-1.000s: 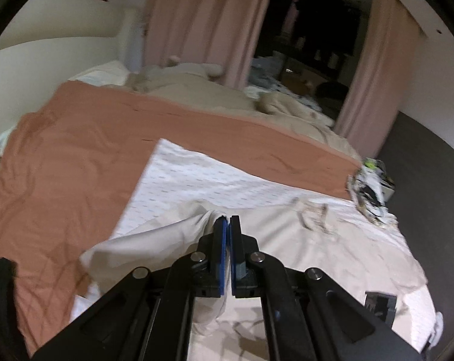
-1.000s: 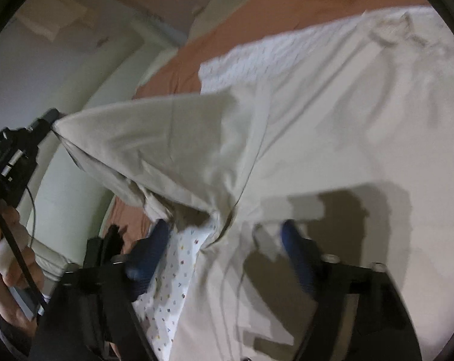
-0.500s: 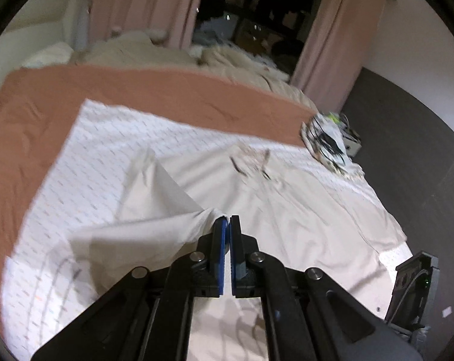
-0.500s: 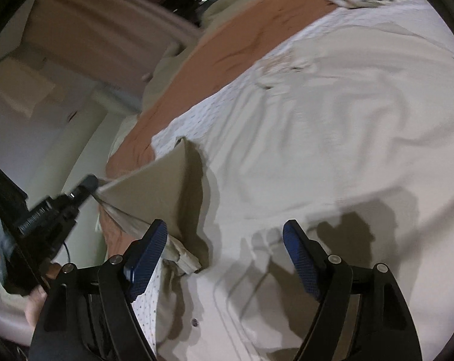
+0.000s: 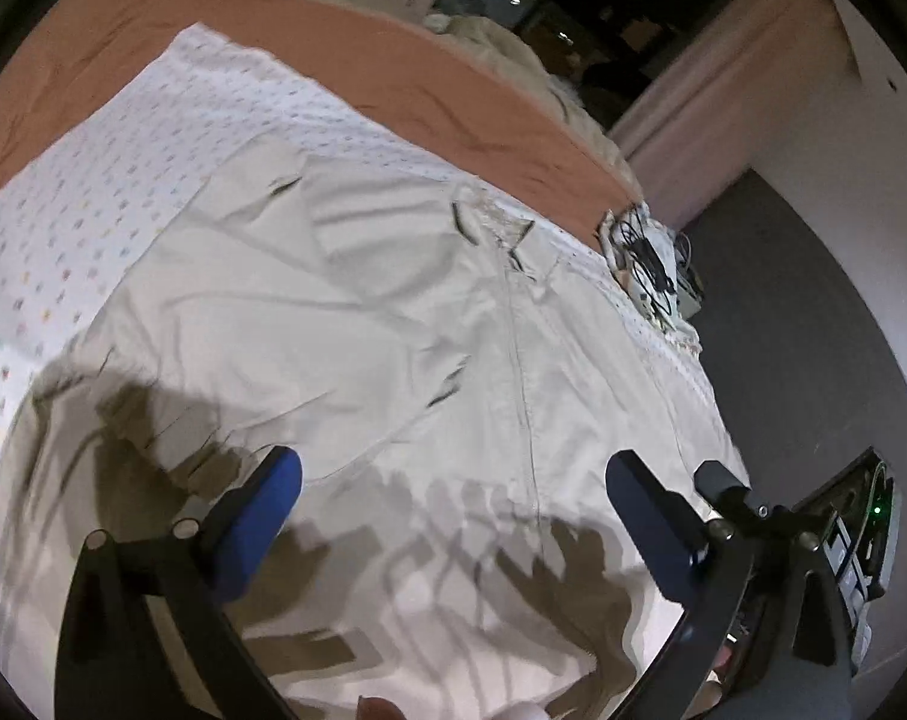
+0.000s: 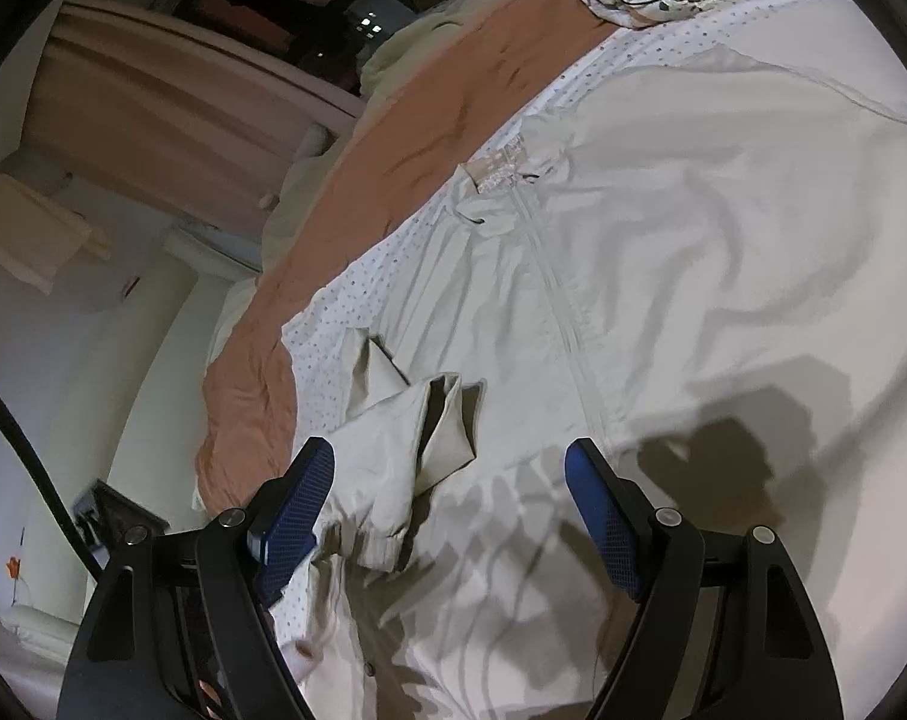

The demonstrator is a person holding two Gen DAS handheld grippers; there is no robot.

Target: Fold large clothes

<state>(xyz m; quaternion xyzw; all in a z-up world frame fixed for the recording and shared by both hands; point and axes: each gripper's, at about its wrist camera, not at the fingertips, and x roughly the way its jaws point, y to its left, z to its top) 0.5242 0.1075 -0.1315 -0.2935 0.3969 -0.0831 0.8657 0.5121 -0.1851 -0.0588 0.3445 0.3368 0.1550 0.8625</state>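
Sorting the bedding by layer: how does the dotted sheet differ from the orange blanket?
The dotted sheet is white with small coloured dots; the orange blanket is plain. The sheet lies directly under the beige jacket; the blanket carries no garment and shows beyond the sheet's far edge. The sheet looks fairly smooth; the blanket shows darker creases. Both are spread flat on the bed.

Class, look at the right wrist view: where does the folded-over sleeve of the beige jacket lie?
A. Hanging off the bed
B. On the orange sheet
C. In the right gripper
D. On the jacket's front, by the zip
D: the sleeve lies on the beige jacket, beside the zip.
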